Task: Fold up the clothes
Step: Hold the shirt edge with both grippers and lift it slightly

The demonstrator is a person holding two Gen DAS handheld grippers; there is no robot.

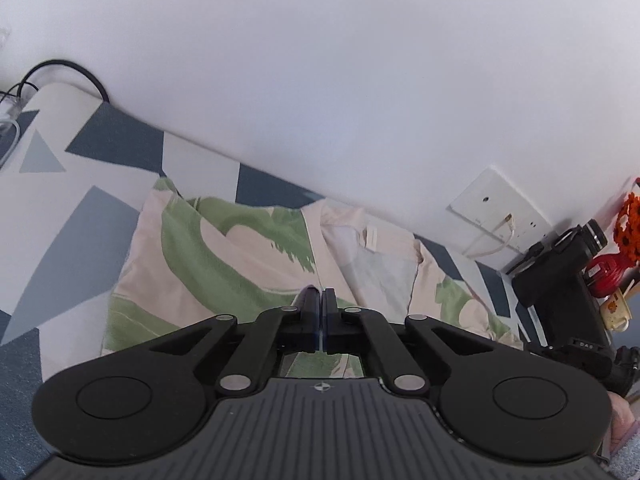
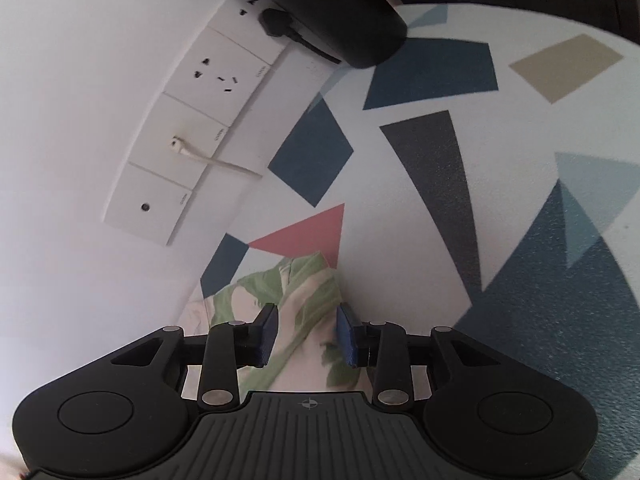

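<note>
Left gripper (image 1: 322,294): we see its two black fingers pressed together, tips meeting over the garment; whether a fold of cloth is pinched between them we cannot tell.

Right gripper (image 2: 306,320): we see its jaws standing partly apart, the blue pads (image 2: 347,334) on either side of a bunched end of the garment. The right pad lies at the cloth's edge; the left pad seems clear of it.

Garment (image 1: 240,256): a cream shirt printed with broad green leaf shapes. In the left wrist view we find it lying flat on the table, close under the wall, its long axis running across the picture from left to right. A pale lining and a small white label (image 1: 372,238) face up right of centre.

Garment end (image 2: 304,292): in the right wrist view a narrow gathered end points away from the camera, toward a pink triangle in the table pattern.

Table cover (image 2: 500,200): white, with blue, grey, tan and pink angular patches.

Wall sockets (image 2: 192,136): a white row of panels, one holding a white cable (image 2: 216,160).

Background: a black device (image 1: 560,276) and an orange flower ornament (image 1: 630,228) at the right edge.
</note>
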